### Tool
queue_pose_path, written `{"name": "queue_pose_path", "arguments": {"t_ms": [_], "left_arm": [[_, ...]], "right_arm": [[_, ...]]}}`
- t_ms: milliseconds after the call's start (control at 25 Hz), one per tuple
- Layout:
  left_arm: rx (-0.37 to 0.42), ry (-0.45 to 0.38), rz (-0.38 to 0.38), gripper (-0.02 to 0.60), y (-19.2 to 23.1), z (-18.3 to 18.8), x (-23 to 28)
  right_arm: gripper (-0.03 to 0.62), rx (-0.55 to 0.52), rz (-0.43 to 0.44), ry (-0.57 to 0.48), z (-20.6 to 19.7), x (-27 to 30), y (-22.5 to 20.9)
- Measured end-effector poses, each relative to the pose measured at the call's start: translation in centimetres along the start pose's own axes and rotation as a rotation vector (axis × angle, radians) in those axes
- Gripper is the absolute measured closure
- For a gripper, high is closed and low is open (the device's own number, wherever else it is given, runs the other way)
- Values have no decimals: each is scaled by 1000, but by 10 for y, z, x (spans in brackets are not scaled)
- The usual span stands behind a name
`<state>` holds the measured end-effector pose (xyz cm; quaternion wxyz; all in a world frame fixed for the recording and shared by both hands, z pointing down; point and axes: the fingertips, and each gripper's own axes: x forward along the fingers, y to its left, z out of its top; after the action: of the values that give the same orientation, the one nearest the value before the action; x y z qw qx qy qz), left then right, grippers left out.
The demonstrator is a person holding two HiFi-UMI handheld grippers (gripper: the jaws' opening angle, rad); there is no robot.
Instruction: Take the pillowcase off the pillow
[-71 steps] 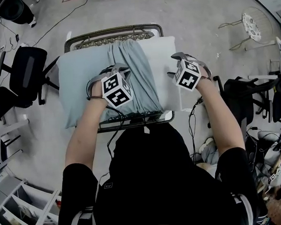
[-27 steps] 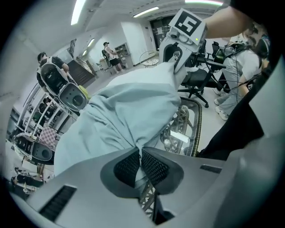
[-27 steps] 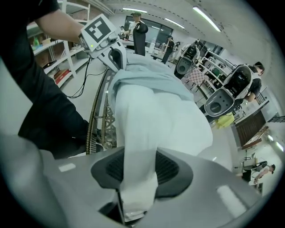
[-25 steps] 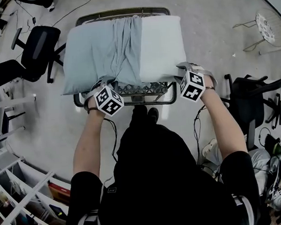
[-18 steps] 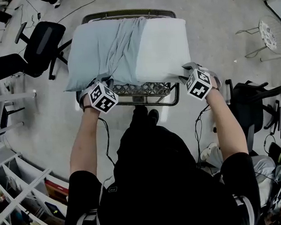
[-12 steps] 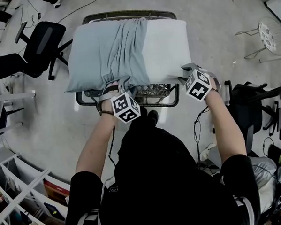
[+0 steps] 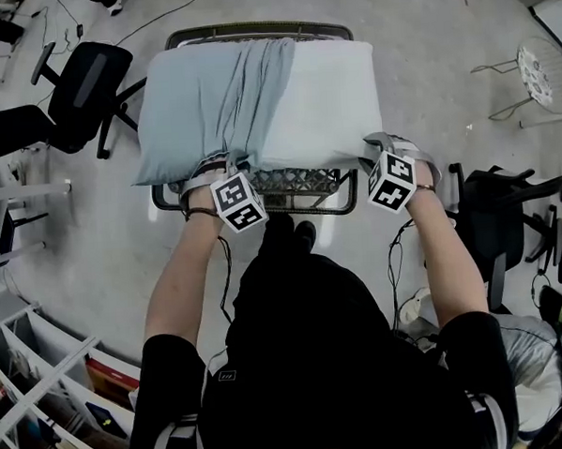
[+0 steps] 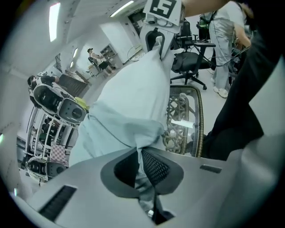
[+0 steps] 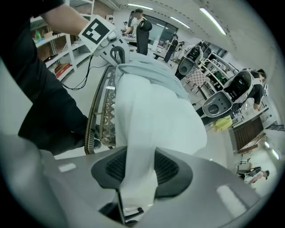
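A white pillow (image 7: 326,94) lies on a metal lattice table (image 7: 302,180). A pale blue pillowcase (image 7: 208,91) covers its left part and bunches in folds along the middle, so the right part is bare. My left gripper (image 7: 222,167) is at the near edge, shut on the pillowcase (image 8: 129,102); its jaws (image 8: 139,151) have just been closing with that cloth between them. My right gripper (image 7: 373,150) is shut on the pillow's bare near-right corner (image 9: 151,111), with white fabric pinched between its pads (image 9: 167,167).
A black office chair (image 7: 77,89) stands left of the table and another dark chair (image 7: 505,198) to the right. A round white stool (image 7: 545,64) is at far right. White shelving (image 7: 26,373) is at lower left. Cables trail on the floor.
My left gripper has shifted right along the near edge to a new spot on the pillowcase hem. The right gripper has stayed on the white corner.
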<state>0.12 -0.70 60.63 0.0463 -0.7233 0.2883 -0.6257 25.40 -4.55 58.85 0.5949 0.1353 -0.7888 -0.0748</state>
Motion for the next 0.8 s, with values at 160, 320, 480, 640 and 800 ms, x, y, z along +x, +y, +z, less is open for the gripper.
{"name": "queue_pose_path", "arguments": {"t_ms": [160,320,480,640,800], "left_arm": [[-25,36,20,566,21,-40,-12],[-68,53,26,565,32,-54,-16],[-175,23,-22,566,24,-47,-16],[-233,-14,-31,567,23,-33,-19],[-234,-31,-64,566,19,-31,-14]], "right_arm": [[434,27,15,-39,-1,-5,-4],[433,36,25,-61,-1,-7,-4],[320,108,73,-46,-5,-2,10],[260,38,-27,-46,24,-6,17],[261,-15,-89,-161,86,-9,33]]}}
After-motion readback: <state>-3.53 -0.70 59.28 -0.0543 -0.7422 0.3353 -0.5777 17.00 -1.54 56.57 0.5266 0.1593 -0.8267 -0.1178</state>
